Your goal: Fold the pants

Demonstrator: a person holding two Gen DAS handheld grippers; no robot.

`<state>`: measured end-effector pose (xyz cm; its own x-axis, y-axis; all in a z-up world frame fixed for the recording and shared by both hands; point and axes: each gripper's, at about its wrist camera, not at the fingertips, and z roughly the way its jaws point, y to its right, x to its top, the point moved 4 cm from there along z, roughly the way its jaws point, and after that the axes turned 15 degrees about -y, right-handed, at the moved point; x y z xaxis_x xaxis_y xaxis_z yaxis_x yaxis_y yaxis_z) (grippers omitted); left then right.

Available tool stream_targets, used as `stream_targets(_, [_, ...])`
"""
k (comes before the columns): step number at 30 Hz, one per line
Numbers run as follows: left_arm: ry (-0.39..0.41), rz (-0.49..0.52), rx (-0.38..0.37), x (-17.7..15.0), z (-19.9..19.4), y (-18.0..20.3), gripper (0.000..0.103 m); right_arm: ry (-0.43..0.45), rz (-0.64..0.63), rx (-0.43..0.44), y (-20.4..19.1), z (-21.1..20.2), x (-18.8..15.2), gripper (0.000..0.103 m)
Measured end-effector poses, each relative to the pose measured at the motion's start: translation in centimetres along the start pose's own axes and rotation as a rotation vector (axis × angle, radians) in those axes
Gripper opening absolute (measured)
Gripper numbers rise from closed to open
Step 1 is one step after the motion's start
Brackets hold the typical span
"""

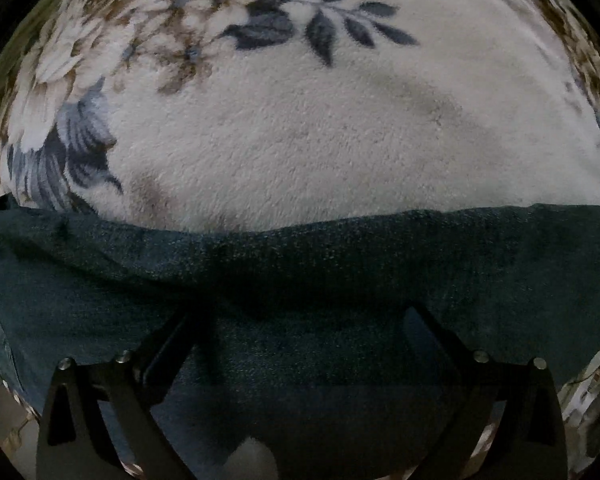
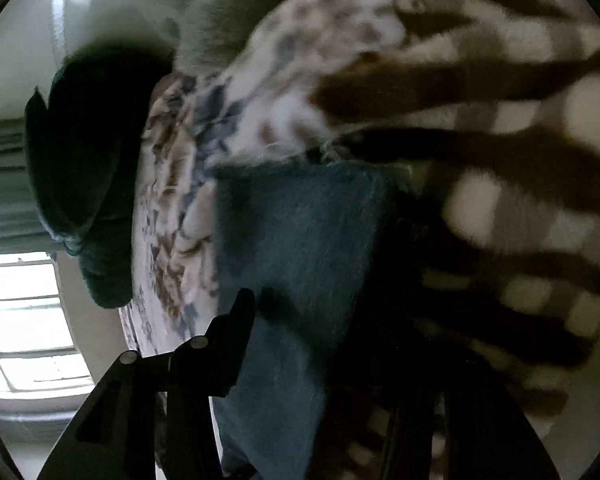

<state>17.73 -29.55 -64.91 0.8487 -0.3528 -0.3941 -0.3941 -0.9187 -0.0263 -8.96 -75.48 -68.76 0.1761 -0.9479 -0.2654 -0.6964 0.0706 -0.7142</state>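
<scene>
Dark blue denim pants (image 1: pixel 300 264) lie across the lower half of the left wrist view on a fluffy cream blanket (image 1: pixel 300 140) with blue and brown flowers. My left gripper (image 1: pixel 300 320) is open, its two black fingers spread wide over the denim, touching or just above it. In the right wrist view, which is blurred and tilted, a folded part of the pants (image 2: pixel 300 232) lies between my right gripper's fingers (image 2: pixel 236 328). The right finger is lost in shadow, so the right gripper (image 2: pixel 324 320) cannot be read as open or shut.
A brown-and-white patterned blanket (image 2: pixel 500 140) fills the right side of the right wrist view. A dark cushion (image 2: pixel 88 160) lies at the bed's edge. A bright window (image 2: pixel 28 320) and a wall are on the left.
</scene>
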Motion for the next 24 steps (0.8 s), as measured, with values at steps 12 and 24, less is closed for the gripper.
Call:
stream_targets(12, [-0.028,-0.024,0.013,1.2,0.0,1.5,0.103,-0.092,-0.075,0.098,-2.3,4.1,3.2,0.034])
stream_targets(24, [0.040,-0.018,0.047,0.9,-3.2,1.3,0.103,0.004,-0.292,-0.114,-13.1,1.8,-5.0,0.007])
